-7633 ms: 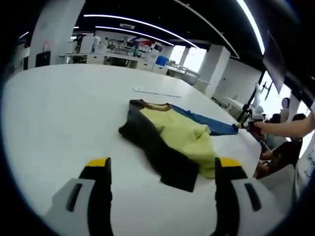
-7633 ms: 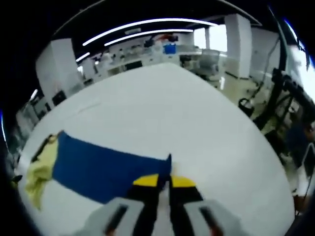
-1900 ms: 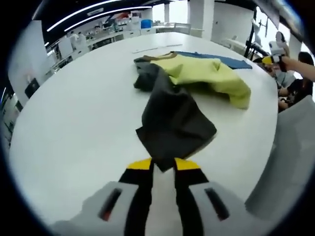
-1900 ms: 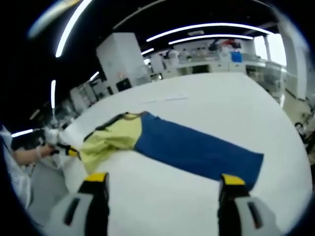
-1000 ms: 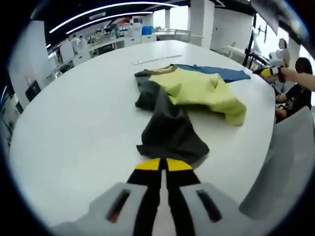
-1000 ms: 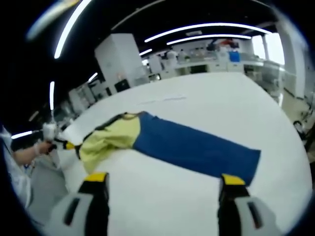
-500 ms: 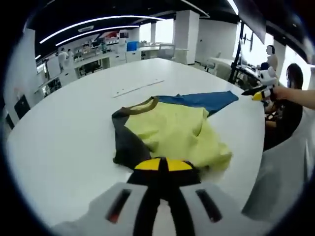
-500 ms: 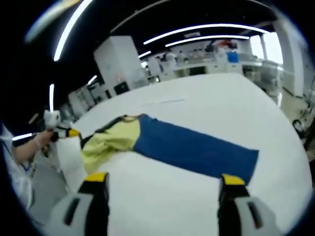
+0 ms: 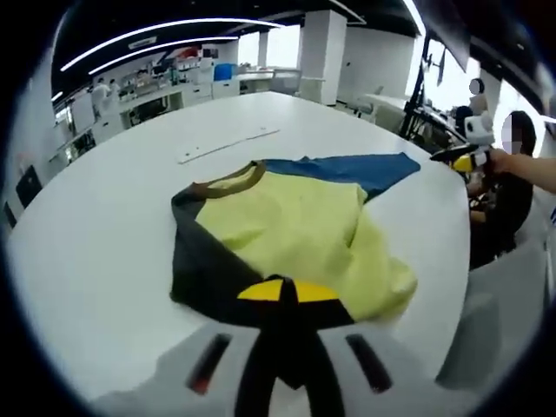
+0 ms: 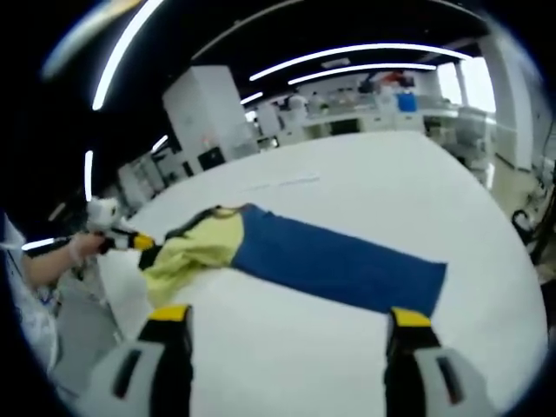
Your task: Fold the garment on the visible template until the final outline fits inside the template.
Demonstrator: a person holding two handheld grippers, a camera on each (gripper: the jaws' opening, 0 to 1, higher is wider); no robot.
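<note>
Room: large open hall with a dark ceiling (image 9: 113, 17) carrying long curved strip lights (image 10: 365, 48), white square pillars (image 9: 323, 54) and bright windows (image 9: 276, 58) at the far side. Furniture: a broad white desk (image 9: 95, 217) with a rounded edge, rows of white benches (image 9: 156, 95) along the far wall holding blurred equipment and a blue box (image 9: 224, 71), and a white cabinet block (image 10: 204, 109) seen in the right gripper view. Other: black stands (image 9: 419, 95) beside the desk, and small figures in white (image 9: 101, 91) at the far benches.
</note>
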